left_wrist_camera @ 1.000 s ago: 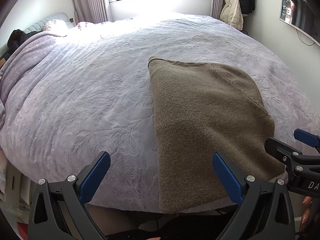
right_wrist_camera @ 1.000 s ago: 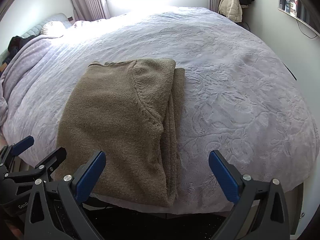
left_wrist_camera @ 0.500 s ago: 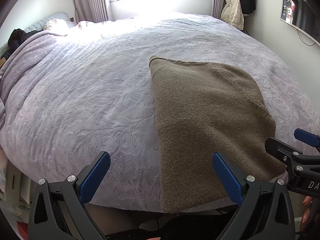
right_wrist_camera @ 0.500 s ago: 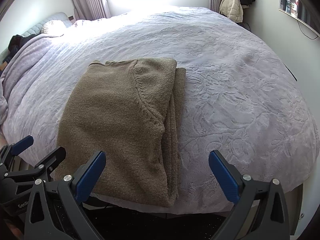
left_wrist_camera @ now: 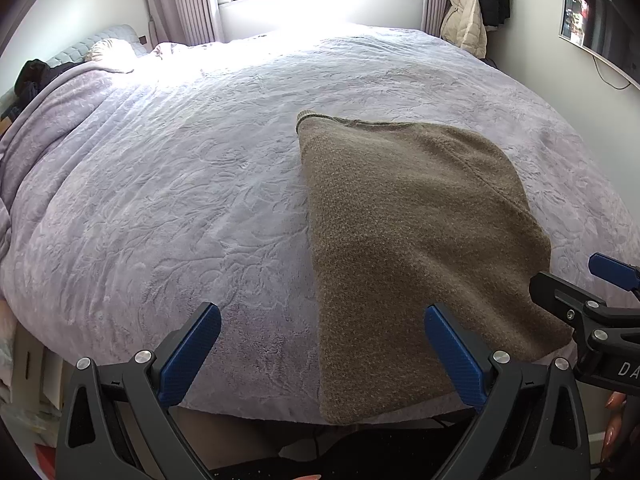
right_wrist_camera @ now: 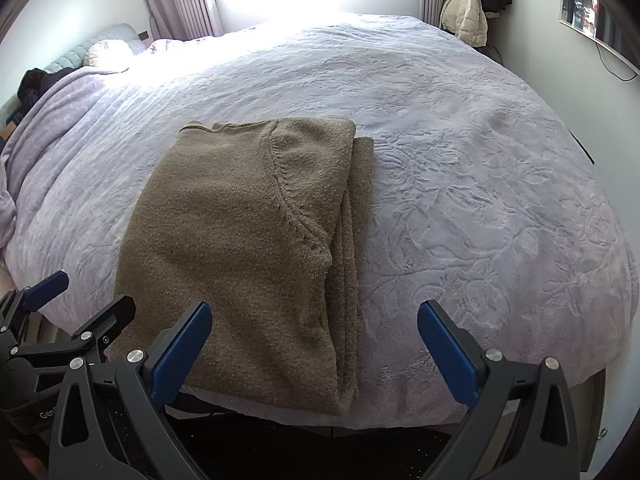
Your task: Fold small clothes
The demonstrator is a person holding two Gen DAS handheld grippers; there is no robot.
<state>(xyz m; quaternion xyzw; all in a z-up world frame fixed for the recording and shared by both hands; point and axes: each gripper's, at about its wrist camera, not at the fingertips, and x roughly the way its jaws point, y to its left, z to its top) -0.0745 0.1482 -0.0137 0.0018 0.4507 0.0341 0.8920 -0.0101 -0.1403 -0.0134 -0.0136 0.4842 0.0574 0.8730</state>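
A folded olive-brown knitted sweater [left_wrist_camera: 412,240] [right_wrist_camera: 244,248] lies flat on the lilac bed cover, its near end hanging slightly over the bed's front edge. My left gripper [left_wrist_camera: 322,354] hovers open just short of the sweater's near left corner, with nothing between its blue pads. My right gripper [right_wrist_camera: 314,350] is open too, held over the sweater's near right corner where the folded layers stack. Each gripper shows in the other's view: the right gripper [left_wrist_camera: 592,292] at the right edge, the left gripper [right_wrist_camera: 72,312] at the lower left.
The bed [left_wrist_camera: 168,184] [right_wrist_camera: 480,184] with its embossed lilac cover fills both views. A pillow and dark clothes [left_wrist_camera: 36,80] lie at the far left. Jackets [left_wrist_camera: 472,20] hang by the window, and a screen [left_wrist_camera: 592,28] is on the right wall. Dark floor lies below the bed edge.
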